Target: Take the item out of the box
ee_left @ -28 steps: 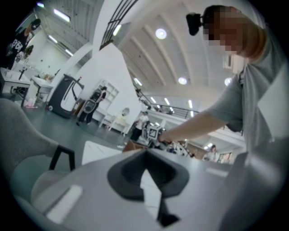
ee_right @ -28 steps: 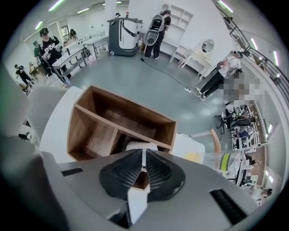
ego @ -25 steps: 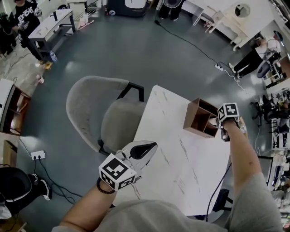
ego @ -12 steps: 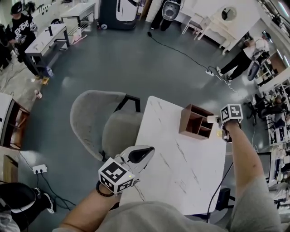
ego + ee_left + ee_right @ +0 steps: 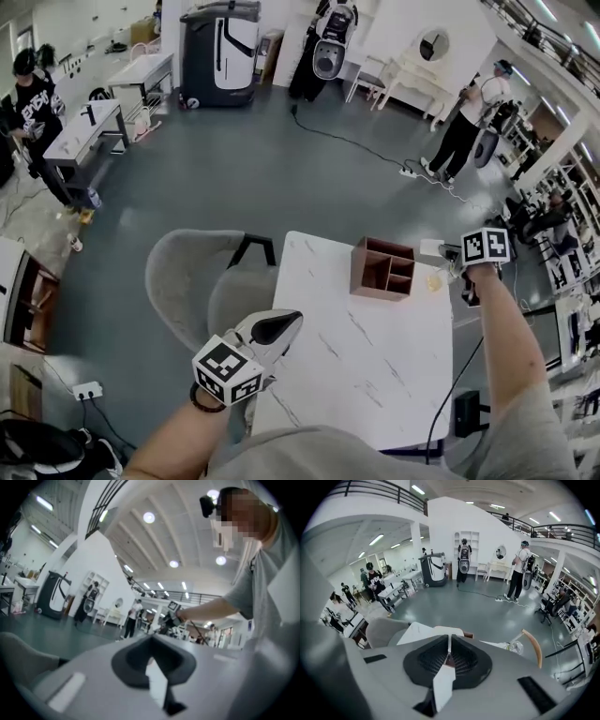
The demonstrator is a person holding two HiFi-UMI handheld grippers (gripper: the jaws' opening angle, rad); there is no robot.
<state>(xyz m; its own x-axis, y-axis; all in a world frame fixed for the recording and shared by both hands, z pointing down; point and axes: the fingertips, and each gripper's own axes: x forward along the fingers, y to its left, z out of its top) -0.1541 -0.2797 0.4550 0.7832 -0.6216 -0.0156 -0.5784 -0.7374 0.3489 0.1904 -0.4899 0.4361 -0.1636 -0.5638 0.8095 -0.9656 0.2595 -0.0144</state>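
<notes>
A brown wooden box with open compartments stands on the white marble table, towards its far side. To the right of the box, at the table's far right corner, my right gripper is shut on a thin white flat item, held clear of the box. In the right gripper view the item shows edge-on between the closed jaws of the right gripper. My left gripper hangs over the table's near left edge, shut and empty; in its own view the left gripper points up towards the hall ceiling.
A grey upholstered chair stands at the table's left side. A small clear object lies by the right gripper. A cable hangs off the table's right edge. People and furniture stand far off on the grey floor.
The right gripper has drawn the white item out of the box and away to the right. The head view has tilted up. The left gripper has hardly moved.
</notes>
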